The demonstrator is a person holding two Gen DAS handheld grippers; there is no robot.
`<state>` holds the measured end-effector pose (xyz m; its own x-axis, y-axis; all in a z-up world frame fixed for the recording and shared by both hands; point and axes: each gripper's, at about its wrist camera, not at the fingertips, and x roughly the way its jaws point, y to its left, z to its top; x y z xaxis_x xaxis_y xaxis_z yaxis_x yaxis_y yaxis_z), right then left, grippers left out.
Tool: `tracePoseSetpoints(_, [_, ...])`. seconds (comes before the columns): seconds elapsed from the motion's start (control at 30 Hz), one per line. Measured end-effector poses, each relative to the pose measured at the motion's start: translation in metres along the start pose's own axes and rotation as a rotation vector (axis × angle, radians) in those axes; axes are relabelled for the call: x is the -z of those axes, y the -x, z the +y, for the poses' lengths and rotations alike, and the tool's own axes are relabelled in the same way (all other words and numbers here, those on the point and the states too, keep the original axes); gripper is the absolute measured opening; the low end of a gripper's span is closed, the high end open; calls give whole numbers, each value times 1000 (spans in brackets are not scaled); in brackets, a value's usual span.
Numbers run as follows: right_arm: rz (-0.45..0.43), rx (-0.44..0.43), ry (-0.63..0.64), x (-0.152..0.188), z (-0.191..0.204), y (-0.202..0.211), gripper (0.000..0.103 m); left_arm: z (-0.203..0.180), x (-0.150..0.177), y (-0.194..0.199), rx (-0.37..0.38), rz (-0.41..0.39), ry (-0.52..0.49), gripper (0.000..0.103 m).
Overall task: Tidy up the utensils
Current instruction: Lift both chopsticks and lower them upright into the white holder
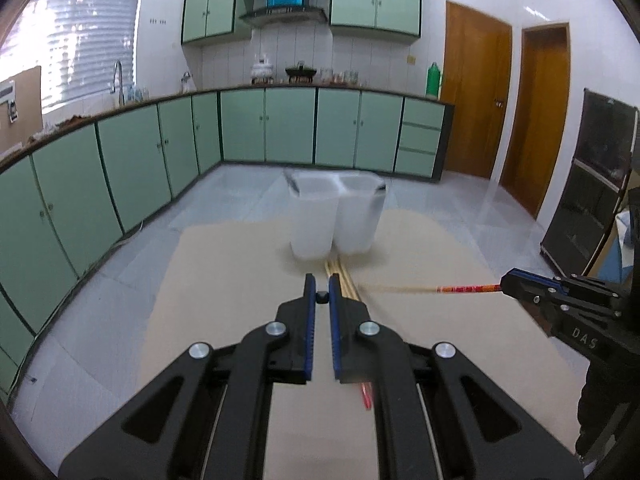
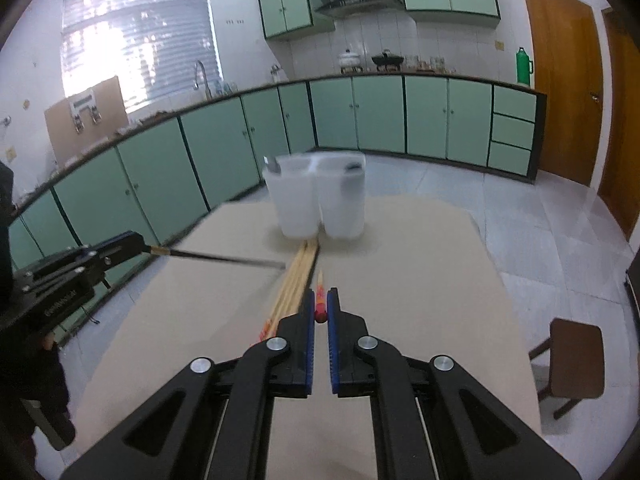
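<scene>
Tan board covers the counter [image 2: 420, 280], where a translucent white two-compartment holder [image 2: 316, 204] stands near the far edge. A bundle of bamboo chopsticks [image 2: 298, 276] lies on the counter, reaching from the holder's base toward the near edge. The left claw [image 1: 321, 280] is clamped on a dark chopstick [image 2: 224, 258]. The right claw [image 2: 320, 294] grips a red-patterned chopstick [image 1: 464, 289].
</scene>
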<state>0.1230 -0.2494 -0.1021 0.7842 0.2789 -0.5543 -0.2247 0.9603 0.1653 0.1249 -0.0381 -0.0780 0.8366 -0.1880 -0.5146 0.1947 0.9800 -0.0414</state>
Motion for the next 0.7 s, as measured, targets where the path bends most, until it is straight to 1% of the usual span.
tracePoseSetpoints(0.17, [-46,-20,11,-37,-1,7,6,-1,-23,1,25,-39,8,6])
tracePoseSetpoints(0.3, [-31,-47,11,-60,-3,1,6,-3,-36,1,42,-51,10,6])
tracePoseSetpoints(0.43, [-32,-45,27,-74,-5,-3,6,-2,-43,-1,53,-57,11,6])
tracePoseSetpoints(0.57, [-43,-70,31,-86,-6,-3,6,-5,-51,-1,65,-70,9,6])
tracePoseSetpoints(0.7, [-76,-89,44,-107,-8,4,6,-7,-69,5,76,-113,-3,6])
